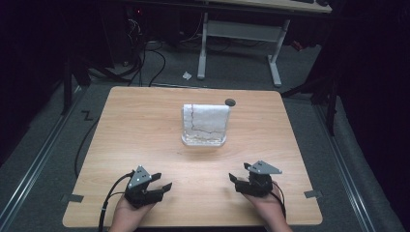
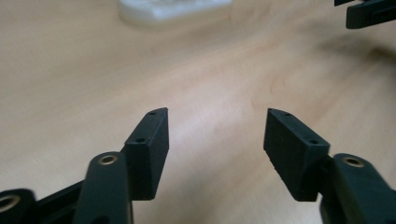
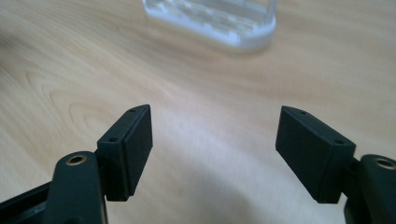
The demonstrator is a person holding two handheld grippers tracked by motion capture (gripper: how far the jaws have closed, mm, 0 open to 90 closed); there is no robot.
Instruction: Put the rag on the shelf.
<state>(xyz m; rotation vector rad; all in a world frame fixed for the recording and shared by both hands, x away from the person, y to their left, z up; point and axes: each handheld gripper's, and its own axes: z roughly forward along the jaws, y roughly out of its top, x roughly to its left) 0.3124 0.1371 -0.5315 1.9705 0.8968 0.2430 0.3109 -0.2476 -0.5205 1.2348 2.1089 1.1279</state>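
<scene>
The clear holder (image 1: 204, 139) with a white cracked sheet (image 1: 205, 119) standing upright in it sits near the middle of the bench (image 1: 140, 130), a little toward the far side, with a small dark disc (image 1: 230, 102) just behind its right corner. Nothing appears begun on it: the sheet stands in its base and neither tool touches it. The left gripper (image 1: 164, 183) rests near the front edge of the bench, well apart from the holder, its jaws spread with only bare wood between them. The right gripper (image 1: 234, 177) lies likewise at the front right, jaws wide and empty, aimed toward the holder's base (image 3: 219, 21). As I judge it, the whole job remains: both hands must first reach forward to the holder.
</scene>
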